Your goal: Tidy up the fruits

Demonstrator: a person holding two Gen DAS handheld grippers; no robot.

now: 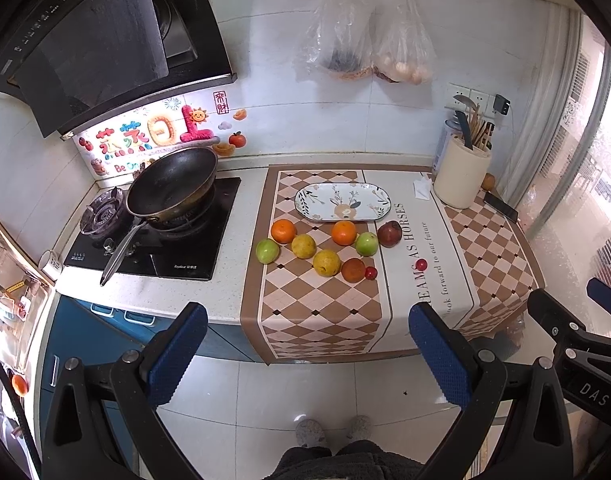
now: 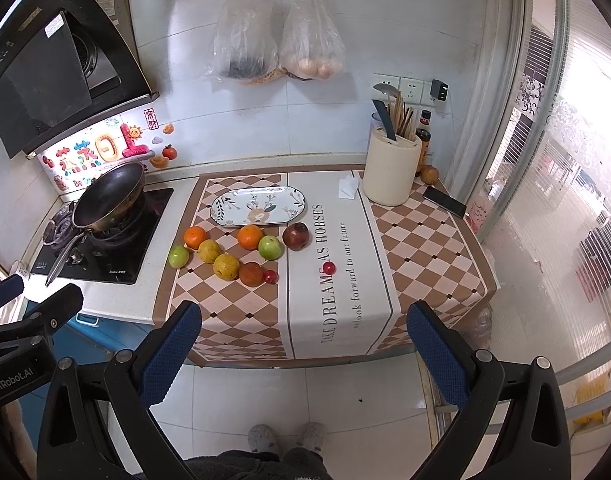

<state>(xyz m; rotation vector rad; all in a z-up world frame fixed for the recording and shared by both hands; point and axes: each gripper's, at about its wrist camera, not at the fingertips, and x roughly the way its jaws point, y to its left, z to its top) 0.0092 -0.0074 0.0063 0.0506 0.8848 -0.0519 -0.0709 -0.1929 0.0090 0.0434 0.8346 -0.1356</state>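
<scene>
An oval patterned plate lies on the checked cloth, with nothing on it. In front of it lie several loose fruits: two oranges, two green apples, two yellow fruits, a dark red pomegranate, a brown-orange fruit and two small red cherry tomatoes. My left gripper and right gripper are both open and empty, held back from the counter above the floor.
A wok sits on the gas hob at the left. A cream utensil holder, a phone and a folded paper stand at the back right. Two plastic bags hang on the wall. My feet show on the tiled floor.
</scene>
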